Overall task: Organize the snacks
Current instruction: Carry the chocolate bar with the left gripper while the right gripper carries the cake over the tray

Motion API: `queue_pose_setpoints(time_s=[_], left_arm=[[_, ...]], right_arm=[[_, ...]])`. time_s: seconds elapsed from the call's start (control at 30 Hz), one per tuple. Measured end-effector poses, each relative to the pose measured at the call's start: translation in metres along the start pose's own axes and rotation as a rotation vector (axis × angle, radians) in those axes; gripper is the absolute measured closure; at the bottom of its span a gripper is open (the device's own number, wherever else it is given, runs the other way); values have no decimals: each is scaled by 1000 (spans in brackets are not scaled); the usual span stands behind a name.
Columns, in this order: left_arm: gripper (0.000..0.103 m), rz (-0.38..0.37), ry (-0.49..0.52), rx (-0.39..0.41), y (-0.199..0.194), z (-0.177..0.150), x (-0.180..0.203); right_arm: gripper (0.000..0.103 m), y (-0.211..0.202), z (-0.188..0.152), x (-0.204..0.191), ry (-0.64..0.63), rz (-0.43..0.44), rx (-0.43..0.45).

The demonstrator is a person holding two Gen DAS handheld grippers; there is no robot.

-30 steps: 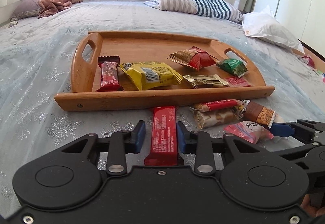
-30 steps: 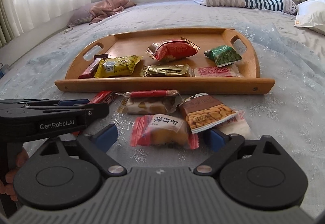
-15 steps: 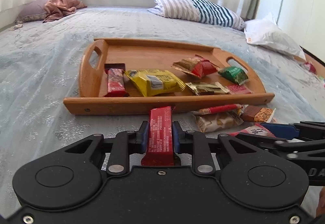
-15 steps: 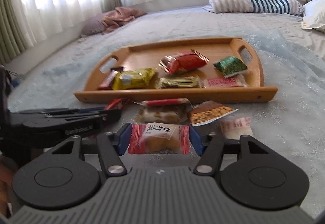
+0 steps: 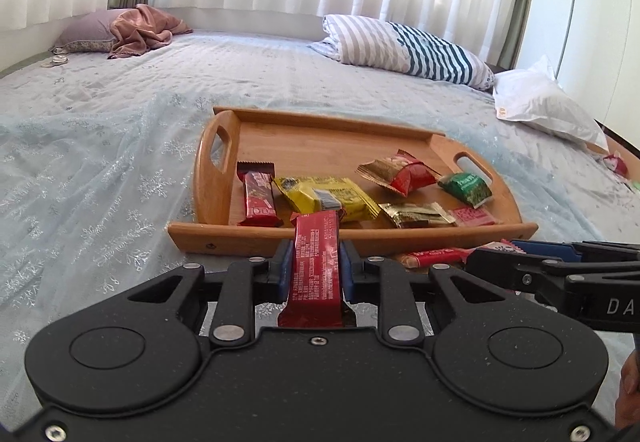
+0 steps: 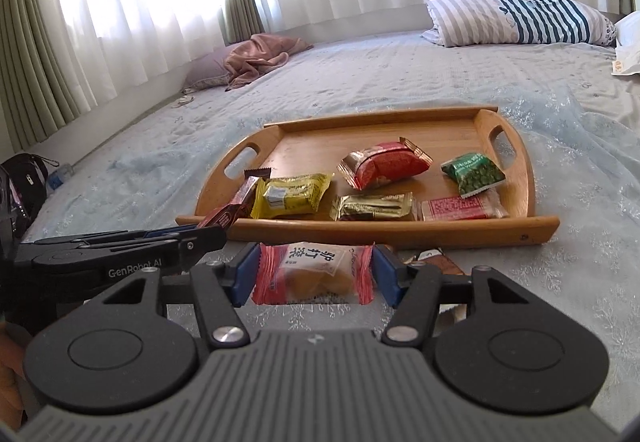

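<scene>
My left gripper (image 5: 315,266) is shut on a long red snack bar (image 5: 316,266) and holds it above the bed, just before the near rim of the wooden tray (image 5: 360,236). My right gripper (image 6: 314,272) is shut on a red-and-clear cracker packet (image 6: 314,272), lifted in front of the tray (image 6: 400,232). The tray holds a red bar (image 5: 258,193), a yellow packet (image 5: 326,195), a red-gold packet (image 5: 400,173), a green packet (image 5: 466,187), a gold packet (image 5: 414,213) and a pink packet (image 5: 474,216). The left gripper also shows in the right wrist view (image 6: 208,232).
Loose snacks lie on the bed before the tray: a red stick packet (image 5: 434,254) and a brown nut packet (image 6: 436,262). A striped pillow (image 5: 404,49), a white pillow (image 5: 544,105) and a pink cloth (image 5: 140,27) lie at the far side of the bed.
Both grippers closed on their snacks, the left on the red bar and the right on the cracker packet, and lifted them off the bed toward the tray.
</scene>
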State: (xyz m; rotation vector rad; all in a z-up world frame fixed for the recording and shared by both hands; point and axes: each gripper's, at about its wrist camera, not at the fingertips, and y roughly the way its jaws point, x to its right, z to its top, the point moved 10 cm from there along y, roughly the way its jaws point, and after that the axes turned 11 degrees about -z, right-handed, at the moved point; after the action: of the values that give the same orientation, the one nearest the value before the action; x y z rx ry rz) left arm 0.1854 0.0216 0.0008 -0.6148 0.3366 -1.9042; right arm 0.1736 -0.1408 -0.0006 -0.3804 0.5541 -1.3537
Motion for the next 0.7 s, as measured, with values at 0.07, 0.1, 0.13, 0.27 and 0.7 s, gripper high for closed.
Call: queue_pose_setpoints(time_s=[0.07,0.1,0.13,0.27,0.7], left_arm=[[80,1,-1,4,0,2,-1],[80,0,0,6,0,4,-1],[80,0,2,7,0,5,-1],[80,6,8,14,3,11,-5],[80,28,13,54,18,41,-24]], right_arm=[[40,-1,5,0,0,-3,12],[40,0,7,0,0,-2,16],[39,0,10,0,3,-1,18],[39,4,20,-2,-2,-1,31],[38,27,50,-16,-38,24,61]])
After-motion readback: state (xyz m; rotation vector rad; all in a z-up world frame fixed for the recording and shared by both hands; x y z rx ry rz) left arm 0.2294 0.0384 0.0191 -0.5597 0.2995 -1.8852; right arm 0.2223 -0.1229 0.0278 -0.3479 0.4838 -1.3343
